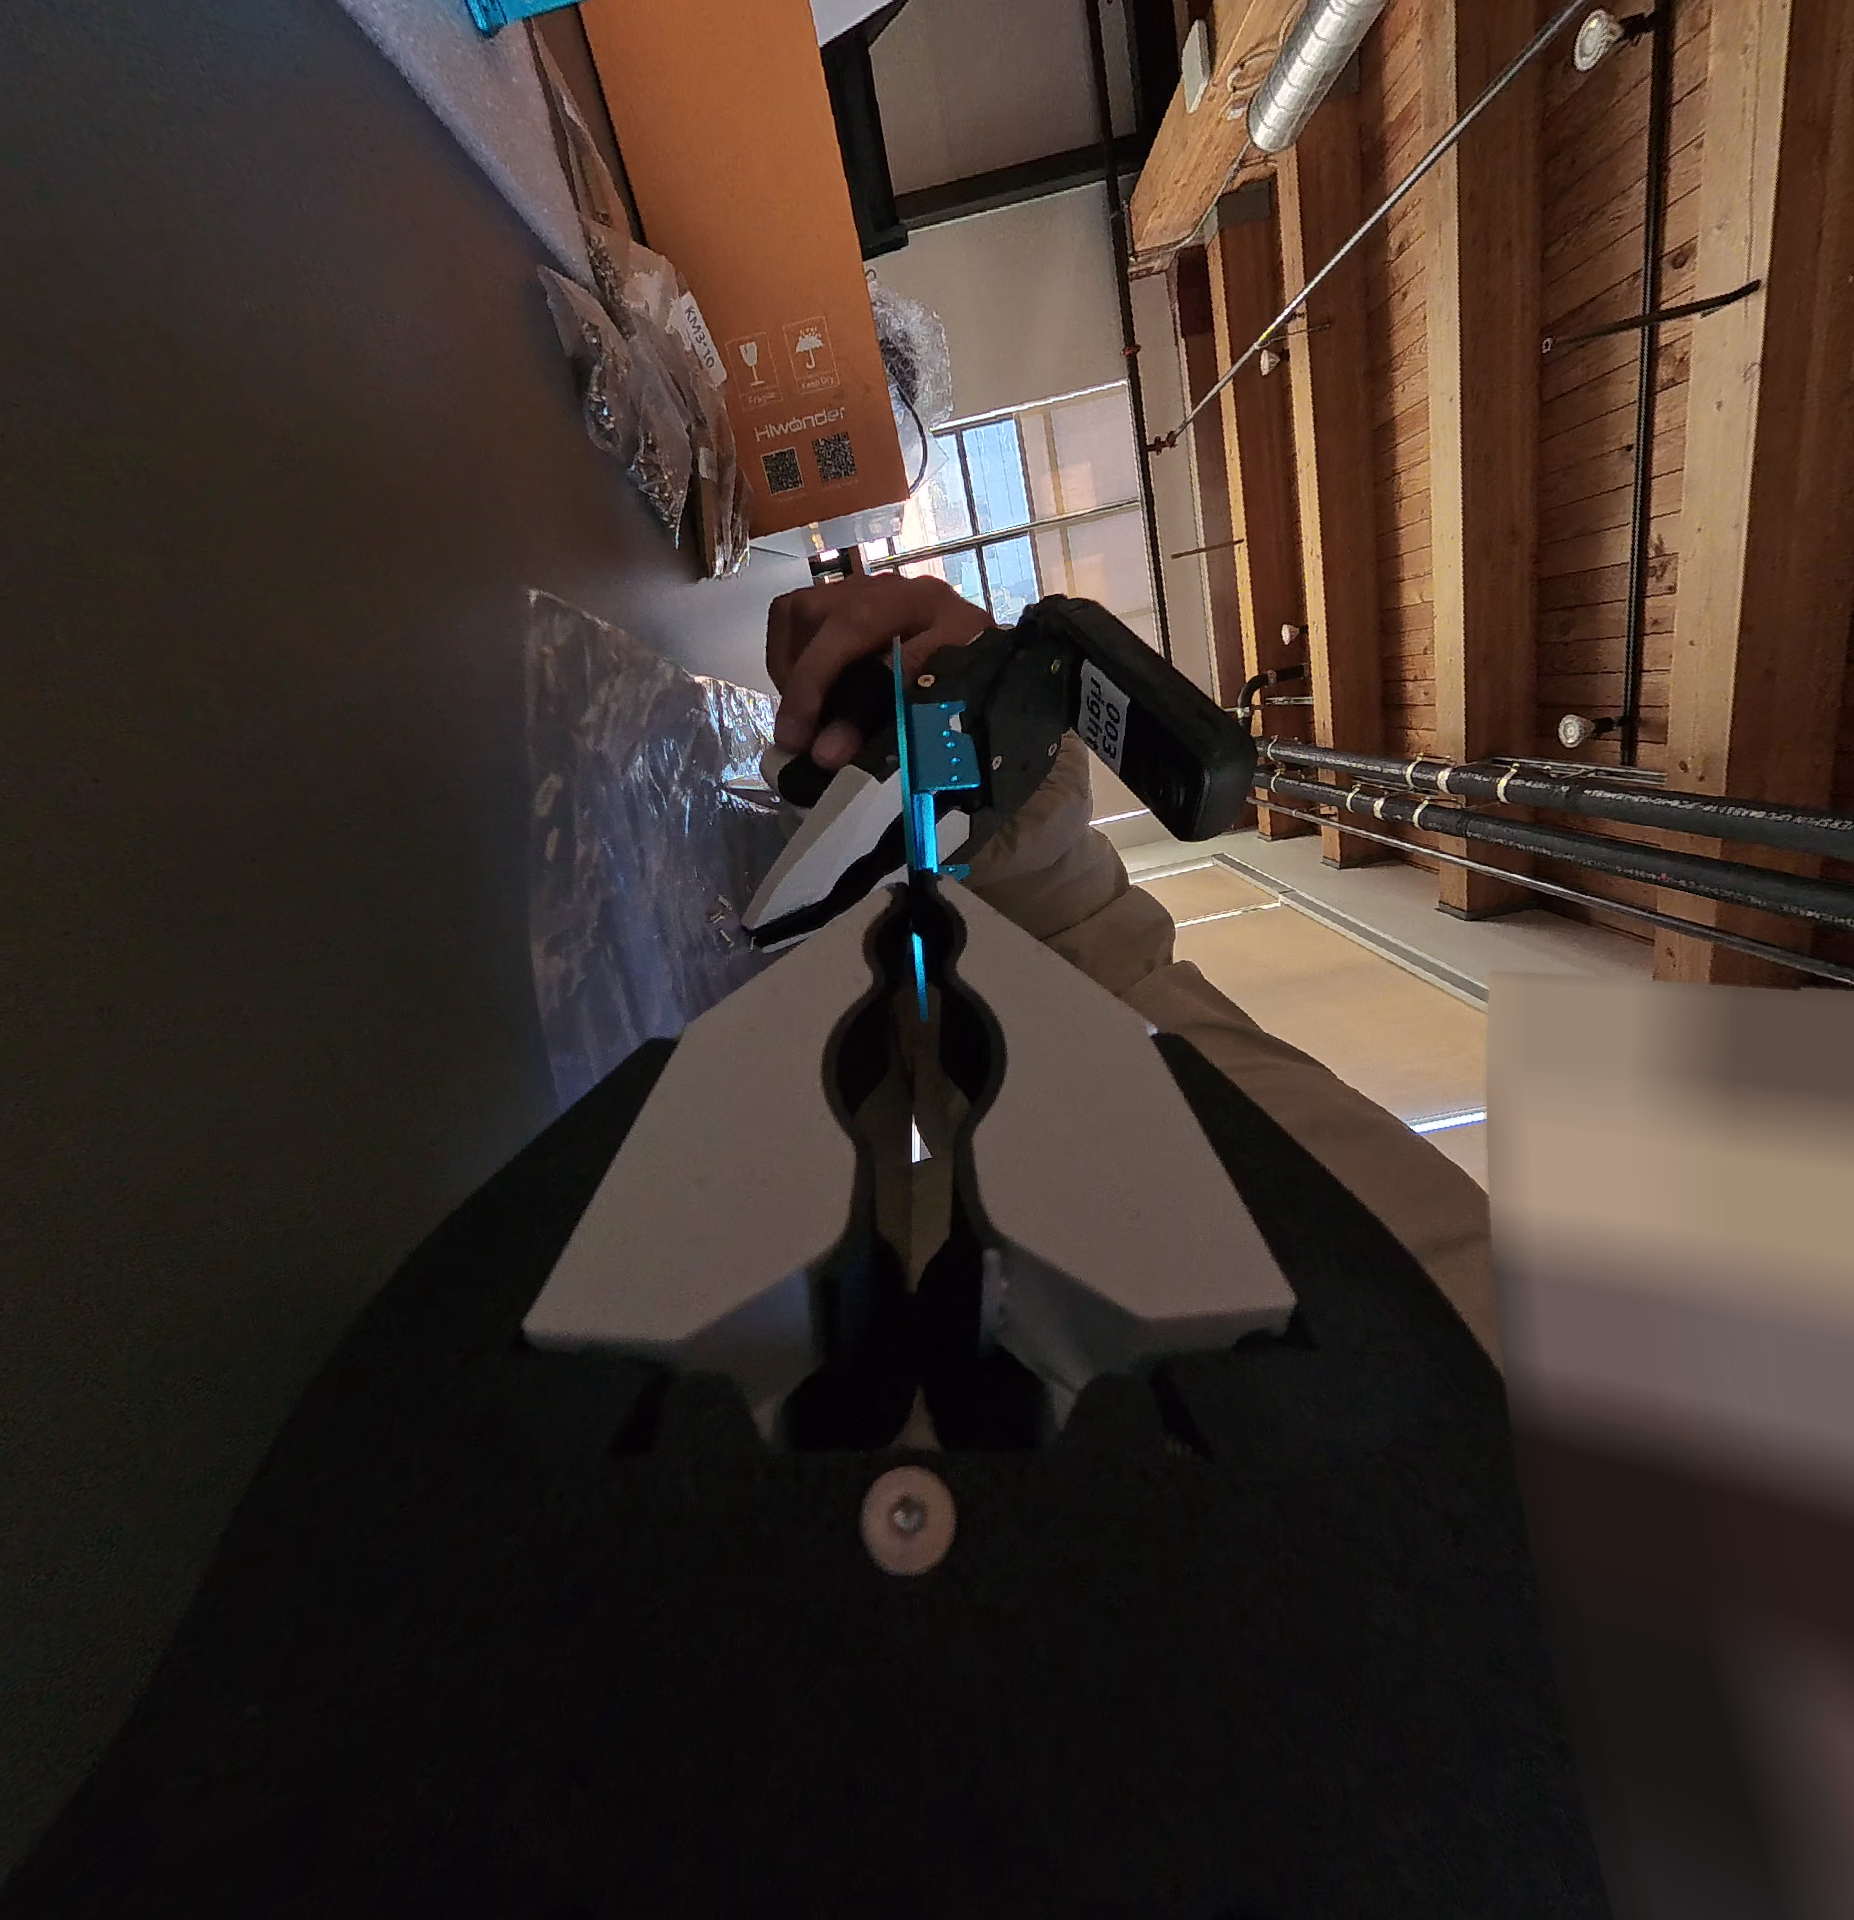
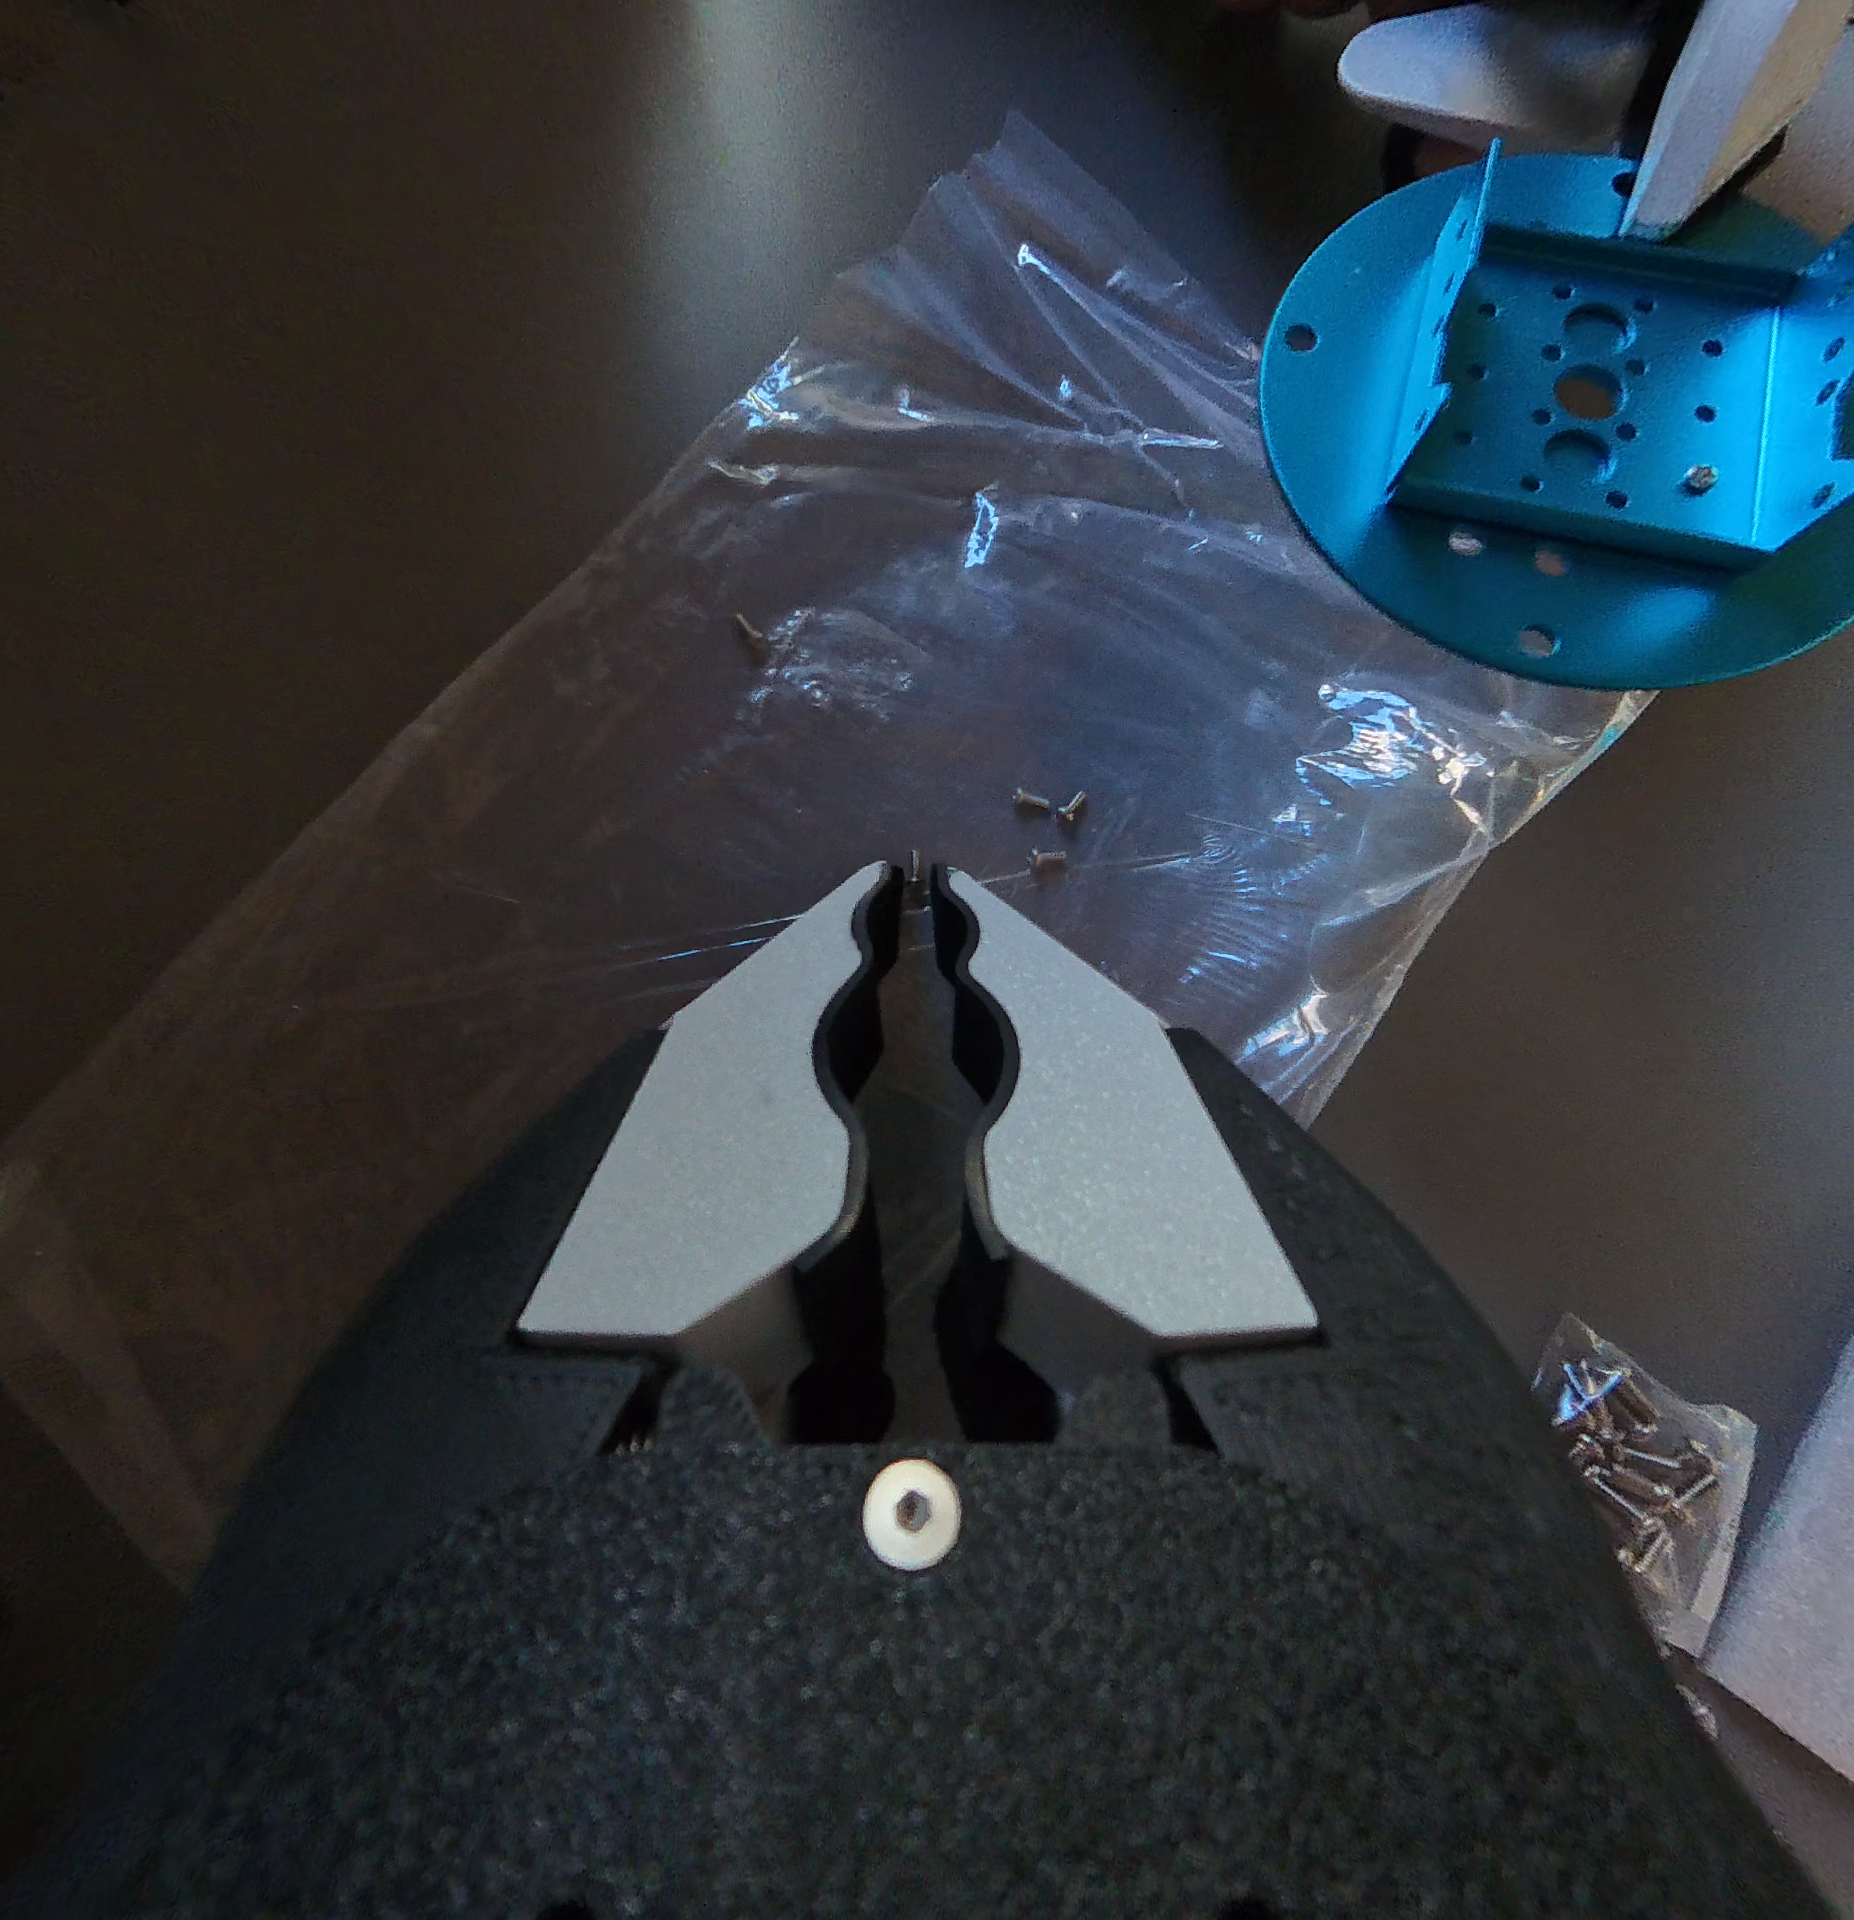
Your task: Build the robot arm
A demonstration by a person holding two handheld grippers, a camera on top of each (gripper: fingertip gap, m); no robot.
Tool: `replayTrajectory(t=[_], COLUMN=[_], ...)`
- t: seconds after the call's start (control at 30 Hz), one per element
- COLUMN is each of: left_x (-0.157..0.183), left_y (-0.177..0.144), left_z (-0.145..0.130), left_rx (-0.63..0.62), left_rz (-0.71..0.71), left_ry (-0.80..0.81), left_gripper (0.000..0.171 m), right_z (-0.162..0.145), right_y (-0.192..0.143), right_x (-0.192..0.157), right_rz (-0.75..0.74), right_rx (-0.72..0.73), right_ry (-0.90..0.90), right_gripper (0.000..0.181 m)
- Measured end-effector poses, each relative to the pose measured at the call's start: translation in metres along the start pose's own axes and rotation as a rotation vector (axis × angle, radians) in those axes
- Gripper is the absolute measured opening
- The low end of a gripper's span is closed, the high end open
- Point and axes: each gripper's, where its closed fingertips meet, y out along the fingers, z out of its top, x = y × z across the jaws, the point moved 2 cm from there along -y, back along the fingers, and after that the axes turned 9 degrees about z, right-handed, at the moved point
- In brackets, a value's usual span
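Left wrist view: the left gripper (image 1: 915,894) is clamped on the rim of a blue disc (image 1: 915,790), seen edge-on and running straight out from the tips. The right gripper (image 1: 798,894) shows beyond, beside the disc.

Right wrist view: the right gripper (image 2: 912,878) has its jaws nearly together, pinching a small screw (image 2: 915,864) at the tips, shank in line with the fingers. The disc's bracket (image 2: 1629,416) lies up and right, well apart. Loose screws (image 2: 1048,805) lie on a plastic bag (image 2: 902,582).
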Motion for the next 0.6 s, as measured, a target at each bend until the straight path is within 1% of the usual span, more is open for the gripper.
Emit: replayTrajectory(t=[0.23,0.33,0.5,0.6], left_x=[0.0,0.0,-0.001,-0.003], left_y=[0.0,0.0,0.0,0.0], left_z=[0.0,0.0,0.001,0.001], left_rx=[0.001,0.002,0.007,0.011], left_rz=[0.001,0.003,0.009,0.023], left_ry=[0.001,0.001,-0.002,-0.001], left_gripper=[0.0,0.0,0.0,0.0], right_z=[-0.001,-0.001,0.005,0.013], right_y=[-0.001,-0.001,-0.005,-0.014], right_x=[0.0,0.001,0.006,0.01], right_rz=[-0.021,-0.049,-0.152,-0.27], right_rx=[0.014,-0.005,-0.076,-0.164], right_ry=[0.002,-0.022,-0.105,-0.206], right_gripper=[0.002,0.002,0.001,0.0])
